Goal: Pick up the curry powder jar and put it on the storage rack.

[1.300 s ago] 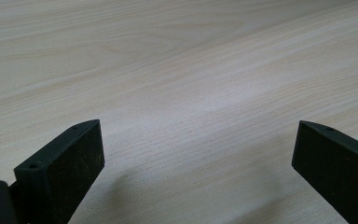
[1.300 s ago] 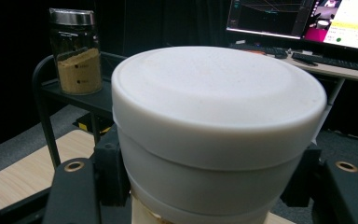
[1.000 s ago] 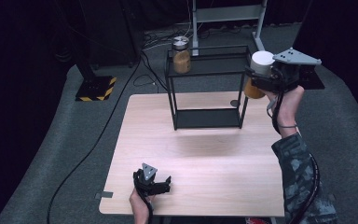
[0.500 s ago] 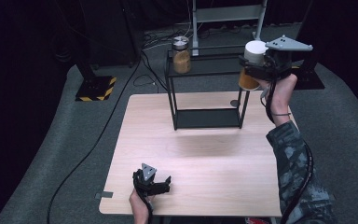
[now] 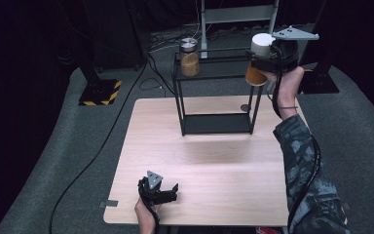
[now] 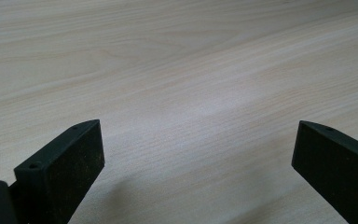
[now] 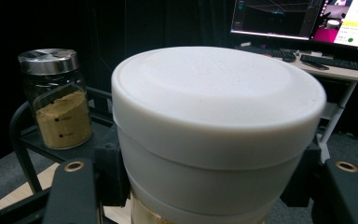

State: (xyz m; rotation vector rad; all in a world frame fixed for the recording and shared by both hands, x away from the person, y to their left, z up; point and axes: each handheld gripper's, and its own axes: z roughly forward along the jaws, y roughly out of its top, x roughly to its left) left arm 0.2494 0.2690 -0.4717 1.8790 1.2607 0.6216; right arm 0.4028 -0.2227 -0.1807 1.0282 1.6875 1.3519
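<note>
At the bottom of the high view, the left gripper (image 5: 163,191) rests low over the wooden table (image 5: 214,161) with its jaws spread wide and nothing between them, unmoved since the earlier frames. Toward the upper right, the right gripper (image 5: 268,61) stays clamped on the white-lidded jar (image 5: 261,51), which has risen and shifted left, now level with the top of the black wire rack (image 5: 214,73). At upper centre, a silver-lidded jar (image 5: 189,57) of tan powder stands on that top shelf.

no legible text, monitor (image 7: 303,18) writing (blurred)

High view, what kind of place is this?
Probably a lab or recording studio: dark curtained surroundings, a wooden table on grey carpet, cables across the floor, and lit computer monitors on a desk behind.
</note>
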